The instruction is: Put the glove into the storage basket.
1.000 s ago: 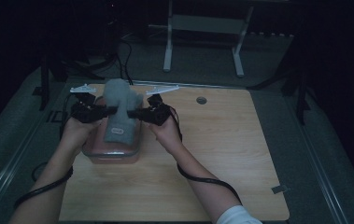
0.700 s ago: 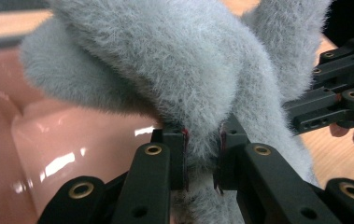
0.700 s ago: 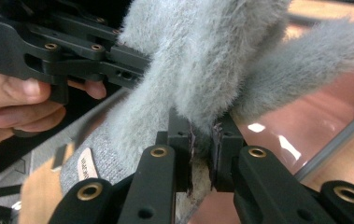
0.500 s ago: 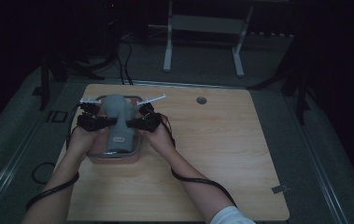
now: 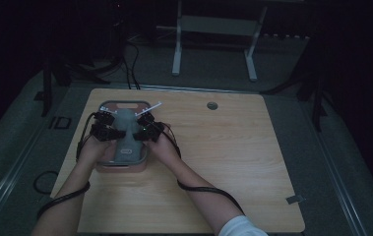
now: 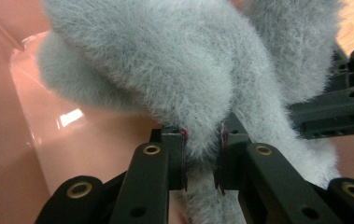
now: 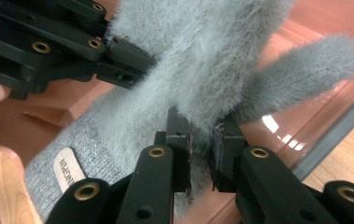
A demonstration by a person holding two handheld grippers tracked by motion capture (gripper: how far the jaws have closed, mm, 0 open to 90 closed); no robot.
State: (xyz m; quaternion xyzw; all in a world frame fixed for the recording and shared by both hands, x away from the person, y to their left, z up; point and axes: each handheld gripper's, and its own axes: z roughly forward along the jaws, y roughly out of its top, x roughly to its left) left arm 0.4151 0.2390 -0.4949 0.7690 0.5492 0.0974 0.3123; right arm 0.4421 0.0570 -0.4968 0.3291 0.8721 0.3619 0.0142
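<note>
A grey fuzzy glove (image 5: pixel 127 142) with a knit cuff and a small label lies lengthwise in a pink bin (image 5: pixel 106 166) at the table's left. My left gripper (image 5: pixel 106 127) is shut on a fold of its fur from the left, and the pads pinch it in the left gripper view (image 6: pixel 201 158). From the right, my right gripper (image 5: pixel 147 128) is shut on another fold (image 7: pixel 201 154). The two grippers face each other across the glove (image 6: pixel 174 70), a short way apart. The glove's fingers (image 7: pixel 300 70) rest against the bin's glossy wall (image 7: pixel 315 116).
The bin sits on a light wooden table (image 5: pixel 233 162) whose right half is bare. A round cable hole (image 5: pixel 212 105) lies near the far edge. Black cables (image 5: pixel 199 189) trail from both grippers over the front of the table. A white stand (image 5: pixel 213 29) is on the floor beyond.
Both hands have sunk with the glove, which hung raised over the bin a second ago and now lies down inside it. Both grips are unchanged.
</note>
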